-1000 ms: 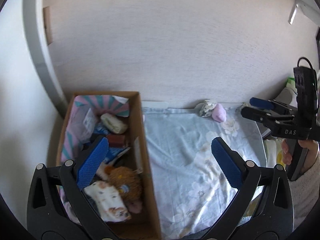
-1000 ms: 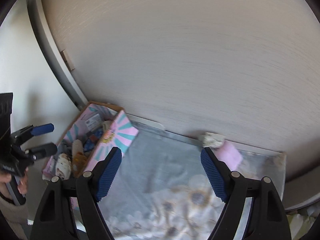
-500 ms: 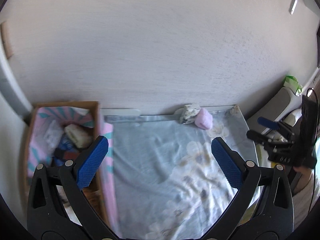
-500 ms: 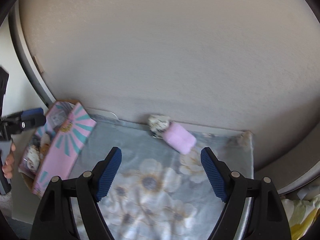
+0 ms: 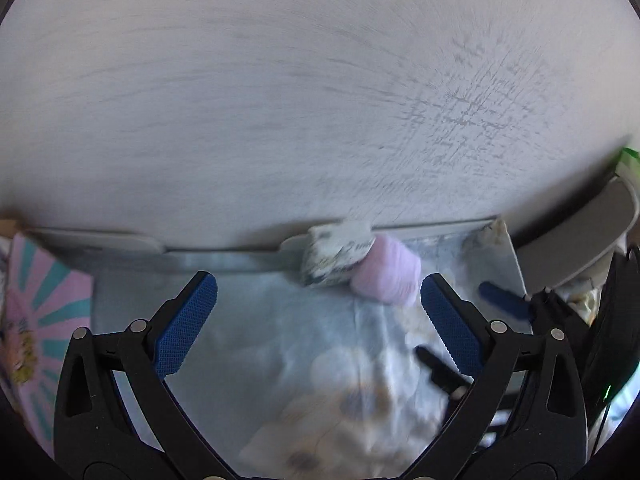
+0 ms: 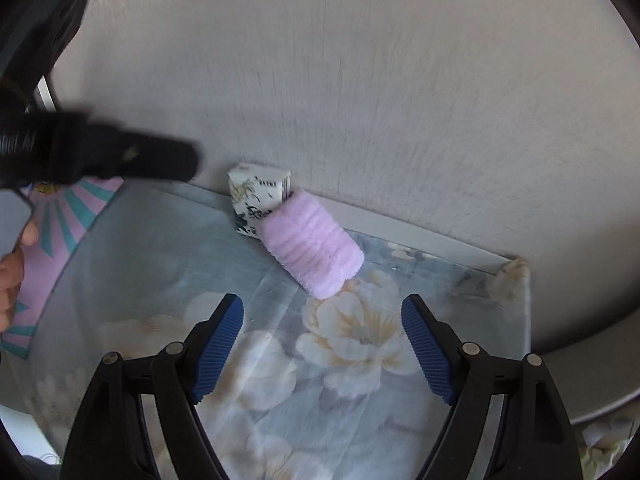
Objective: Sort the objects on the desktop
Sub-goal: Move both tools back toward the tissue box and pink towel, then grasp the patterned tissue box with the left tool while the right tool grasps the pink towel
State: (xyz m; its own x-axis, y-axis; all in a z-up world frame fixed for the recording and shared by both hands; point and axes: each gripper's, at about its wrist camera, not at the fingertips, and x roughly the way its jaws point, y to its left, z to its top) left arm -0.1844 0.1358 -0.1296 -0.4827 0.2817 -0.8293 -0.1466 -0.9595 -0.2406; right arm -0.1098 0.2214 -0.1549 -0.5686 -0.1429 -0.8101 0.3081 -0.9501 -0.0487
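A small white box with a flower print (image 6: 256, 196) stands against the wall at the far edge of the floral cloth (image 6: 160, 264). A pink fuzzy roll (image 6: 312, 250) lies touching its right side. My right gripper (image 6: 322, 344) is open and empty, a short way in front of the roll. My left gripper (image 5: 318, 320) is also open and empty, with the box (image 5: 334, 254) and roll (image 5: 386, 276) just beyond its fingertips. In the left wrist view, one blue finger (image 5: 504, 300) of the right gripper shows at the right. The left wrist view is blurred.
The pink and teal striped box (image 6: 60, 216) sits at the cloth's left end, also seen at the left edge (image 5: 44, 312). A hand (image 6: 12, 272) holds the left gripper's dark body (image 6: 120, 158). The wall stands close behind. A grey rounded edge (image 6: 580, 380) lies right of the cloth.
Both grippers have come down toward the cloth. The left one swung right, away from the filled box, toward the flower-print box and pink roll. Both stayed open.
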